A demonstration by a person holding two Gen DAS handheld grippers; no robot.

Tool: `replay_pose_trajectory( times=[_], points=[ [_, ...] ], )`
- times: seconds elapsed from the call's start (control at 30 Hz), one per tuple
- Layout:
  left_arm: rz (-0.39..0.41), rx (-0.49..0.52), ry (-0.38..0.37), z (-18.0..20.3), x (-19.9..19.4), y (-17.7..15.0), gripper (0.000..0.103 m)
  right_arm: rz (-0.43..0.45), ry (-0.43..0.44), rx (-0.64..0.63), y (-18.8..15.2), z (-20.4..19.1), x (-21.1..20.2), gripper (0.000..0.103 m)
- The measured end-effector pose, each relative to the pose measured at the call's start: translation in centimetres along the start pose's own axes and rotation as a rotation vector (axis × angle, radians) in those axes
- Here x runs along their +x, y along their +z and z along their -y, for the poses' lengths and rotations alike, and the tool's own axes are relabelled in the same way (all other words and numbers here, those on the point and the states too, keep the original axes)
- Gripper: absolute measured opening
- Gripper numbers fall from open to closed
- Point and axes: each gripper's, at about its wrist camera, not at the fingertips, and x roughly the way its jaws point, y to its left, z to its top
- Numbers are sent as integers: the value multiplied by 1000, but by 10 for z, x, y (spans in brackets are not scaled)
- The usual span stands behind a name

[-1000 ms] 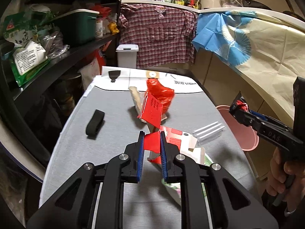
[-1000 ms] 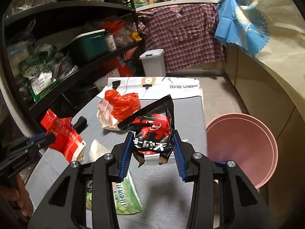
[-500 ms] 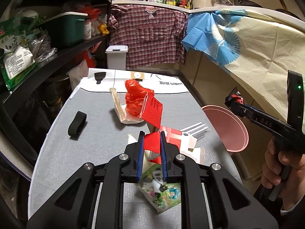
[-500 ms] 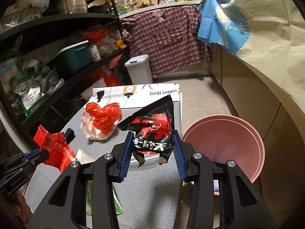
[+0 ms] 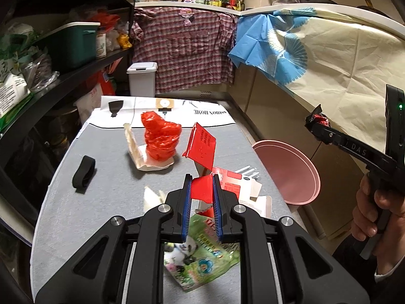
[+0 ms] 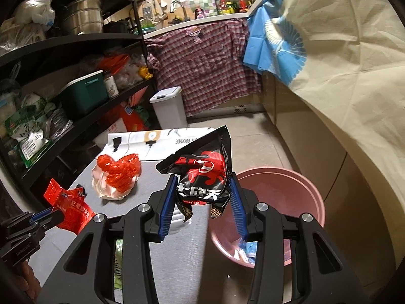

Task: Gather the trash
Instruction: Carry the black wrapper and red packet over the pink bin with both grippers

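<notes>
My right gripper (image 6: 202, 200) clamps a black snack wrapper (image 6: 201, 174) near the pink basin (image 6: 283, 202), my left gripper (image 5: 201, 197) a red packet (image 5: 201, 152); more litter remains on the worktop (image 5: 108, 177).

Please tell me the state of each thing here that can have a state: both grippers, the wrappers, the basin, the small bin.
left gripper: shut on red packet, lifted
right gripper: shut on black wrapper, lifted
pink basin: upright, some trash inside
white bin: lid closed
green wrapper: lying flat on table
</notes>
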Motion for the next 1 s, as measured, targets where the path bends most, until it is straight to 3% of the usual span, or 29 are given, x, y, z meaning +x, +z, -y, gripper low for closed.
replay_pose_trajectory(
  times=[0.67,1.0],
  points=[
    [-58,32,-86,44,29,2,15,17,-148,120,16,91,-3,41],
    [-74,53,-144,82,71,12,15,-21,-179,158,12,112,18,41]
  ],
)
